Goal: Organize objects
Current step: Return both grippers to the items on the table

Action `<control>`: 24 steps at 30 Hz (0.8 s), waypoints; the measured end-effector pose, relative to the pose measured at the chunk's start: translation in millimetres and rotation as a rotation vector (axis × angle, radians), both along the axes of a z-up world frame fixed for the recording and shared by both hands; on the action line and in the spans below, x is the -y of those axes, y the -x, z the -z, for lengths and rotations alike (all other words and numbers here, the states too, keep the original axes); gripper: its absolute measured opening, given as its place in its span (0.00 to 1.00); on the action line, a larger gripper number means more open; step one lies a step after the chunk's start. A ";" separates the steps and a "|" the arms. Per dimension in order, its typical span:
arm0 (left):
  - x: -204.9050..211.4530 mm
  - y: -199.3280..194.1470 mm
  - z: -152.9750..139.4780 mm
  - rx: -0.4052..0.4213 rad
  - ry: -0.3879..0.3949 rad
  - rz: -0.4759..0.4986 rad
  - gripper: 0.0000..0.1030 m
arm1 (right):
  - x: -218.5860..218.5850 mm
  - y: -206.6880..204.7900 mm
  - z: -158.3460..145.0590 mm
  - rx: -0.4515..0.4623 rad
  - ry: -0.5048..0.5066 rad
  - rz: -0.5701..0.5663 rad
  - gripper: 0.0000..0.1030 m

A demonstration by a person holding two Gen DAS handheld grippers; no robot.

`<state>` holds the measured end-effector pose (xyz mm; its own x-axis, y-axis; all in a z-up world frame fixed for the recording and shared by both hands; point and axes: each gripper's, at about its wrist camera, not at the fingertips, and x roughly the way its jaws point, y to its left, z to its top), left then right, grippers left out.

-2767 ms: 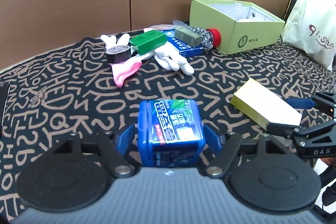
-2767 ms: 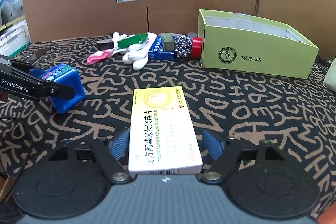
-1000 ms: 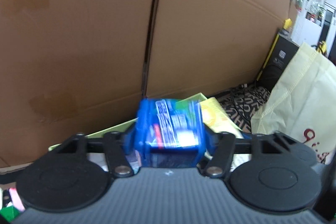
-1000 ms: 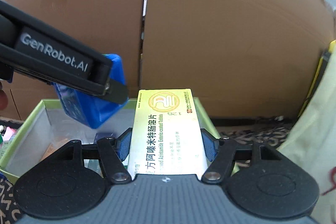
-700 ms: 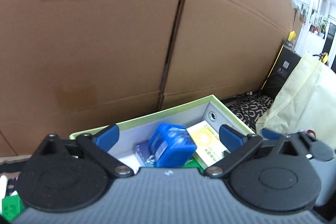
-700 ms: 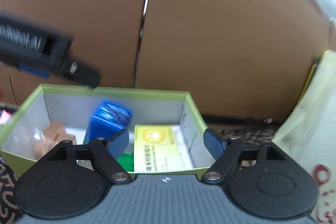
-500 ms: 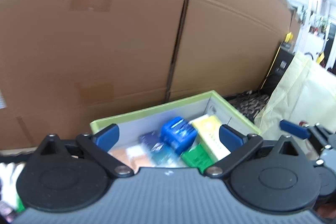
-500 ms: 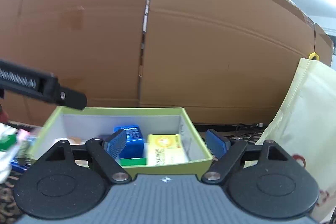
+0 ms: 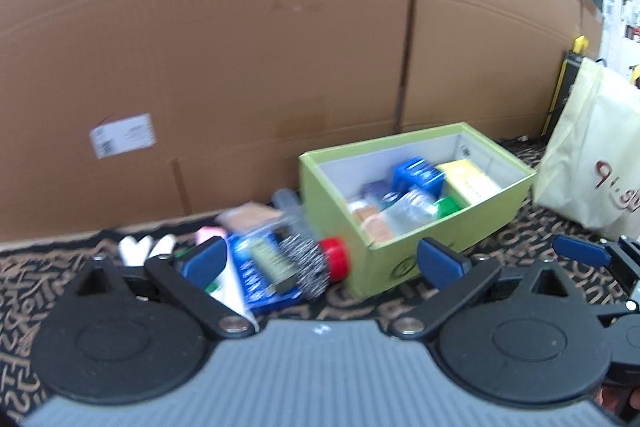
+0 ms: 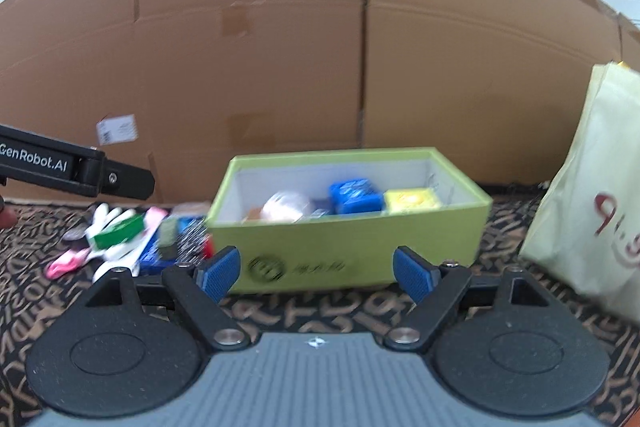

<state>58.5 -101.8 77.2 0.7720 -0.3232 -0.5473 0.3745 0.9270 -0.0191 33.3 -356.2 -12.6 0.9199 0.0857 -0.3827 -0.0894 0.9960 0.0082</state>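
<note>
A tall cardboard wall closes the whole back of the scene, and the patterned black-and-tan cloth runs up to its foot. On the right, a cream tote bag stands on the cloth just beside the green box, leaving only a narrow strip between them. The box sits open-topped near the wall, its front wall facing the right gripper. Bare cloth lies between the box front and both grippers, the widest free room in view.

Inside the box, the blue container rests toward the right half, with the yellow medicine box just beside it against the right end. Other items fill the left half but are too blurred to name.

Left of the box lies a loose pile: white gloves, a green packet, a pink piece and a blue flat box.

The left wrist view alone shows a steel scourer and a red cap touching the box's near corner, plus a green item deep in the box. The right wrist view alone shows the box's printed front.

The left gripper stands wide apart, holding nothing. The right gripper also has its jaws spread, nothing between them.
</note>
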 end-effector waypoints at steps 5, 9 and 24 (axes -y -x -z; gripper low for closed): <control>-28.4 0.9 17.9 -0.062 0.014 -0.057 1.00 | -25.9 6.3 16.8 -0.058 -0.019 -0.051 0.84; -48.5 0.2 31.7 -0.098 0.013 -0.099 1.00 | -44.7 3.7 26.7 -0.101 -0.028 -0.080 0.84; -155.1 -10.2 83.4 -0.214 0.062 -0.230 0.97 | -123.4 -17.9 46.9 -0.168 -0.003 -0.217 0.84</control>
<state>68.7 53.3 -6.1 0.6980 -0.1917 -0.6899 0.1367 0.9815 -0.1343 51.2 -232.8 -59.5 0.8034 0.2756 -0.5278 -0.2982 0.9535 0.0440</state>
